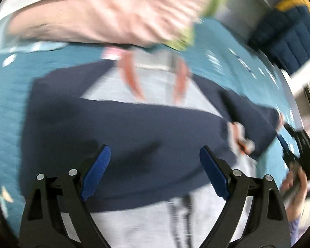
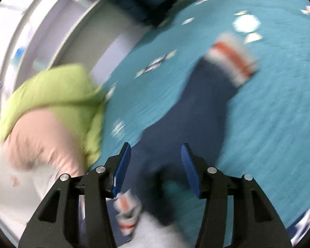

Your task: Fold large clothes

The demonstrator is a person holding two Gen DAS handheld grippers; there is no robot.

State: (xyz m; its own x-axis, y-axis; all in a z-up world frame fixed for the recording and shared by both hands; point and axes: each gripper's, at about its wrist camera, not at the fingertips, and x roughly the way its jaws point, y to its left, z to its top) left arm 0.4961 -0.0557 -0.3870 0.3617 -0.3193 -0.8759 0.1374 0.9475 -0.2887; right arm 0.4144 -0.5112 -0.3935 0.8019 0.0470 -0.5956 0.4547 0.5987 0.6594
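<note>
Jaws of the left gripper [image 1: 155, 172] and right gripper [image 2: 156, 168] stand spread, gripping nothing, above a navy-sleeved grey sweatshirt [image 1: 122, 130] on a teal bedspread [image 2: 268, 113].

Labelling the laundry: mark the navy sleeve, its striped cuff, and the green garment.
navy sleeve [image 2: 198, 107], right wrist view, middle of its length.
striped cuff [image 2: 233, 56], right wrist view, on the orange band.
green garment [image 2: 51, 86], right wrist view, upper fabric.

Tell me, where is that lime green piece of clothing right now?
In the right wrist view the lime green garment lies at the left, on the teal bedspread, beside a pink garment and left of the navy sleeve.
</note>
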